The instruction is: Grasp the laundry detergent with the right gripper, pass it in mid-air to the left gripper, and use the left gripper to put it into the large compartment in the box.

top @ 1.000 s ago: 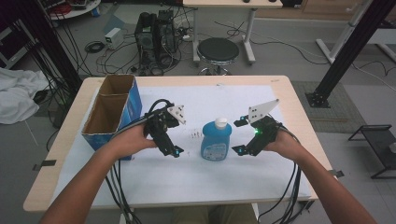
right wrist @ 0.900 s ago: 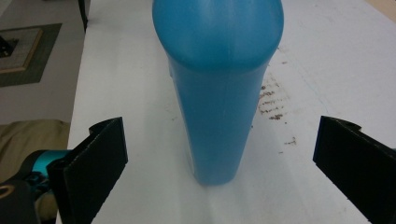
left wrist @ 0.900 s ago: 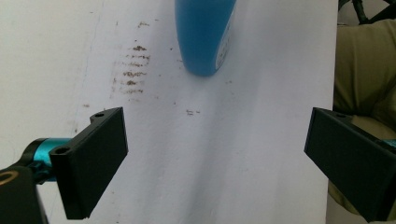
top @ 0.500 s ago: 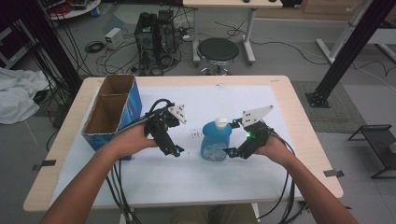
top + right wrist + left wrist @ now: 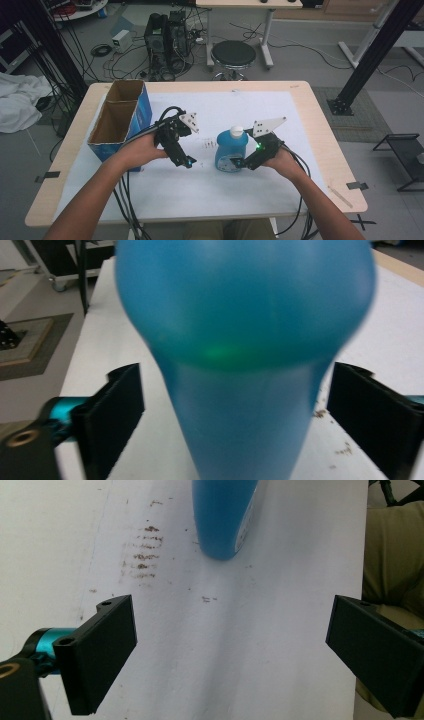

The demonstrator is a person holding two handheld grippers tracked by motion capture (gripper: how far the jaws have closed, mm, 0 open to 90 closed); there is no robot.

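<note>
A blue bottle [image 5: 231, 150] with a white cap stands upright mid-table on the white sheet [image 5: 200, 185]. My right gripper [image 5: 239, 164] has come in from its right, and its jaws straddle the lower body of the bottle [image 5: 245, 340]. They have just been closing, with a narrow gap still showing on each side, so it is open. My left gripper [image 5: 186, 162] hovers to the left of the bottle, open and with nothing between its jaws. In the left gripper view that gripper [image 5: 230, 650] looks down on the sheet, with the bottle's base [image 5: 225, 515] ahead of it.
A blue-sided cardboard box [image 5: 120, 120], open at the top, stands at the table's left. Brown specks [image 5: 142, 555] mark the sheet left of the bottle. Cables trail from both grippers over the table's near edge [image 5: 200, 217].
My right gripper has moved left and down, from beside the bottle to around its lower body. My left gripper has stayed where it was.
</note>
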